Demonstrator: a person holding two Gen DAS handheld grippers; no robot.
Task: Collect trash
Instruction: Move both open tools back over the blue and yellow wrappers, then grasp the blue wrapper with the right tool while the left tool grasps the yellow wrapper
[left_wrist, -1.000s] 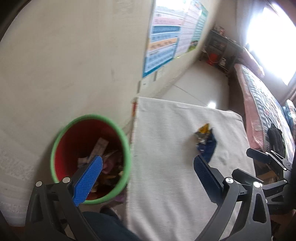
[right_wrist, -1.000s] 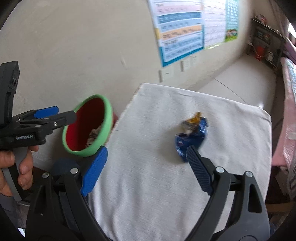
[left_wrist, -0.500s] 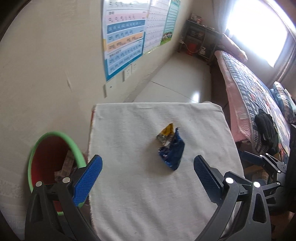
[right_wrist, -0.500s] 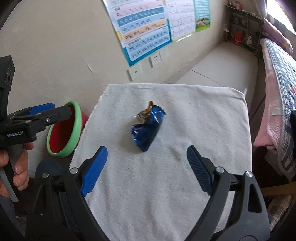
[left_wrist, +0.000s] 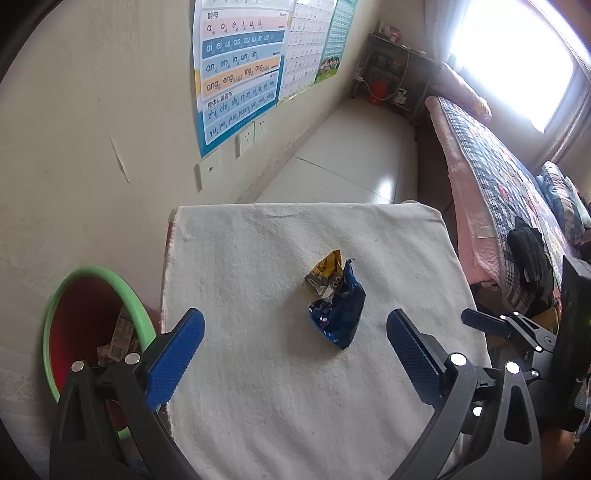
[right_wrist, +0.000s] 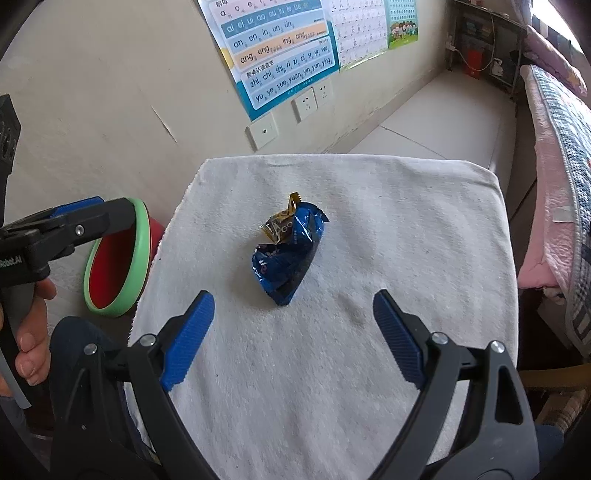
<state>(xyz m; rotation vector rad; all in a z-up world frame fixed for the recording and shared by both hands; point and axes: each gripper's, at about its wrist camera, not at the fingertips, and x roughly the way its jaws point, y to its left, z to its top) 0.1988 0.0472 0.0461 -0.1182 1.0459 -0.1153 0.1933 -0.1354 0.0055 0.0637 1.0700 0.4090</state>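
Both grippers' views now swung from bin (left_wrist: 137, 317) to wrapper (right_wrist: 288, 258), jaws spread, "GenRobot.AI" half-legible.

Left tool (left_wrist: 295, 332) gapes above a crumpled blue wrapper (left_wrist: 338, 314) on the white cloth (left_wrist: 258, 406), bin (left_wrist: 96, 325) beside

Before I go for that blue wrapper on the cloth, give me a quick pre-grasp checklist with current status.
1. Right gripper open, nothing between its fingers: ok.
2. Left gripper open and empty: ok.
3. Blue wrapper in clear view, lying free on the white cloth: ok.
4. Wrapper lined up ahead between the right fingers: ok.
5. Red bin beside the cloth, mouth unobstructed: ok.
6. Room left in bin: cannot tell.
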